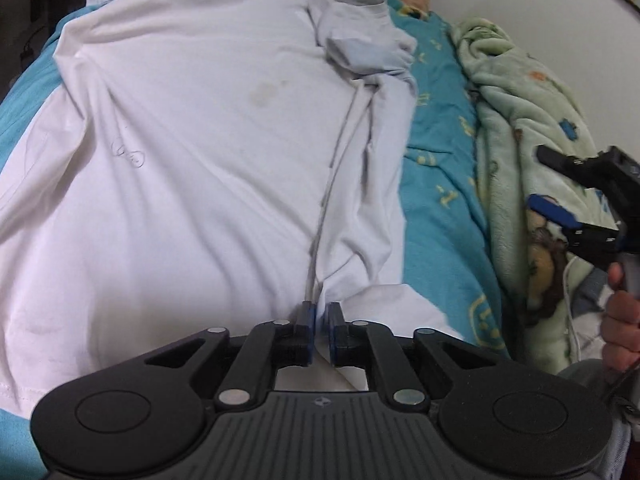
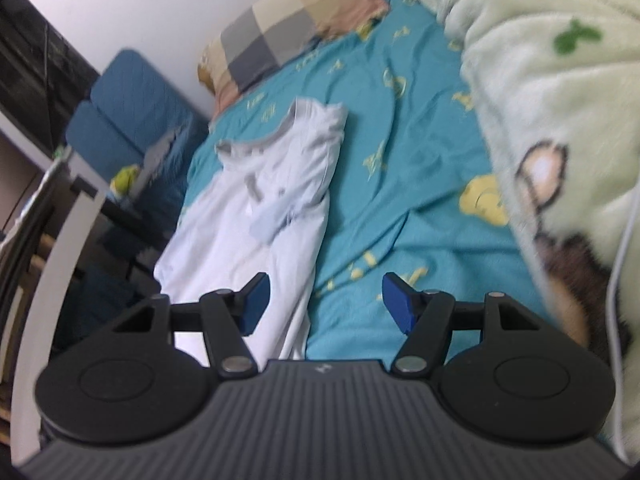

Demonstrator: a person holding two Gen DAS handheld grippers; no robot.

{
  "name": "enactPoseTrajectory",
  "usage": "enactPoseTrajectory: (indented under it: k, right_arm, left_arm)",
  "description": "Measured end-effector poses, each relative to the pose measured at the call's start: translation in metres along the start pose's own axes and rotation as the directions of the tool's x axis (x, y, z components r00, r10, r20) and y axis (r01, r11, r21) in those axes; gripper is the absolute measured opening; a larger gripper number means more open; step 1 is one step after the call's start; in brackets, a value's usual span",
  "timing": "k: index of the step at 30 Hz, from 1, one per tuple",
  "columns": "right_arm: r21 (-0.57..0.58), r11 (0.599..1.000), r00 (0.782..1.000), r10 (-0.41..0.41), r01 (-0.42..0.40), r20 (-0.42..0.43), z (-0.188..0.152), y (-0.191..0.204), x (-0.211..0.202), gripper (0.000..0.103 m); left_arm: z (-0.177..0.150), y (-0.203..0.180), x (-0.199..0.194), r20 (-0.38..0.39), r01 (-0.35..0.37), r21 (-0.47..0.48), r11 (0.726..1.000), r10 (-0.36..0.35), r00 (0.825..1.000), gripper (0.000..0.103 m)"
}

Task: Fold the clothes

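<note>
The left tool (image 1: 321, 322) is pinching the shirt's (image 1: 192, 128) near edge; its length runs away up the bed (image 1: 440, 168). The right tool (image 2: 320, 304) hangs spread beside it.

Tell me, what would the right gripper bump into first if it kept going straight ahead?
Probably the teal bedsheet. The open right gripper points down at it, just beside the white shirt's edge. Depth is hard to judge, so it might brush the shirt.

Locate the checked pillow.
In the right wrist view, the checked beige-and-grey pillow lies upper centre at the head of the teal patterned bedsheet, against the white wall.
</note>
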State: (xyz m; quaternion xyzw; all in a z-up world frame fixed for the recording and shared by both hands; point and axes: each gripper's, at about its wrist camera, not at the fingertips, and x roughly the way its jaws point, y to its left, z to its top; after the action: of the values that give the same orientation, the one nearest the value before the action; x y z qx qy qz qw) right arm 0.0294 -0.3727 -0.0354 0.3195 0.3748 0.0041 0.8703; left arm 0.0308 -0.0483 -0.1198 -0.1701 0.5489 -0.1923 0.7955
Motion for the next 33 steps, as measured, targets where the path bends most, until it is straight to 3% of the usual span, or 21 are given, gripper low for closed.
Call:
enactPoseTrajectory:
  k: [2, 5, 8, 13, 17, 20, 22, 24, 28, 30, 31, 32, 33]
  right_arm:
    - [0.009, 1.000, 1.000, 0.009, -0.009, -0.022, -0.002, 0.000, 0.005, 0.065]
    - [0.044, 0.999, 1.000, 0.010, -0.009, -0.024, 0.002, -0.003, 0.008, 0.065]
    - [0.082, 0.997, 1.000, 0.010, -0.010, -0.010, 0.009, -0.006, 0.010, 0.066]
    - [0.155, 0.986, 0.998, 0.057, -0.057, 0.002, 0.051, -0.007, 0.038, 0.066]
    - [0.126, 0.989, 0.997, 0.072, -0.072, 0.002, 0.088, -0.001, 0.090, 0.065]
    - [0.117, 0.991, 0.997, 0.071, -0.069, -0.013, 0.111, -0.001, 0.137, 0.065]
    - [0.112, 0.992, 0.997, 0.069, -0.066, -0.021, 0.126, -0.005, 0.167, 0.065]
    - [0.119, 0.990, 0.997, 0.073, -0.070, -0.022, 0.138, -0.010, 0.194, 0.065]
    - [0.087, 0.994, 0.997, 0.064, -0.060, -0.049, 0.147, -0.018, 0.241, 0.060]
    - [0.056, 0.997, 0.997, 0.051, -0.048, -0.056, 0.150, -0.020, 0.260, 0.049]
    - [0.029, 0.999, 0.998, 0.037, -0.036, -0.045, 0.150, -0.018, 0.263, 0.032]
    - [0.018, 0.999, 0.999, 0.033, -0.032, -0.036, 0.152, -0.017, 0.264, 0.018]
    - [0.023, 0.999, 0.999, 0.040, -0.039, -0.028, 0.156, -0.017, 0.263, 0.014]
  left_arm:
    - [-0.001, -0.004, -0.010, 0.031, 0.031, 0.018, 0.999, -0.032, 0.999, 0.024]
    - [-0.003, -0.020, -0.026, 0.084, 0.078, 0.090, 0.993, -0.086, 0.993, 0.032]
    - [-0.009, -0.050, -0.030, 0.103, 0.090, 0.221, 0.971, -0.115, 0.988, 0.045]
    - [-0.038, -0.089, -0.009, 0.066, 0.095, 0.451, 0.888, -0.139, 0.988, 0.047]
    - [-0.058, -0.101, 0.016, 0.052, 0.046, 0.613, 0.789, -0.098, 0.994, 0.049]
    - [-0.064, -0.100, 0.023, 0.036, 0.051, 0.675, 0.736, -0.102, 0.994, 0.053]
    - [-0.065, -0.099, 0.034, 0.031, 0.043, 0.706, 0.707, -0.092, 0.995, 0.055]
    - [-0.062, -0.096, 0.045, 0.005, 0.048, 0.707, 0.706, -0.073, 0.997, 0.055]
    - [-0.055, -0.087, 0.056, -0.014, 0.066, 0.693, 0.718, -0.078, 0.997, 0.044]
    - [-0.051, -0.082, 0.060, -0.019, 0.076, 0.685, 0.725, -0.086, 0.996, 0.023]
    - [-0.049, -0.080, 0.061, -0.018, 0.079, 0.681, 0.728, -0.090, 0.996, 0.008]
    - [-0.046, -0.078, 0.060, -0.009, 0.077, 0.676, 0.733, -0.097, 0.995, 0.006]
    - [-0.044, -0.076, 0.057, -0.005, 0.089, 0.669, 0.738, -0.116, 0.993, 0.005]
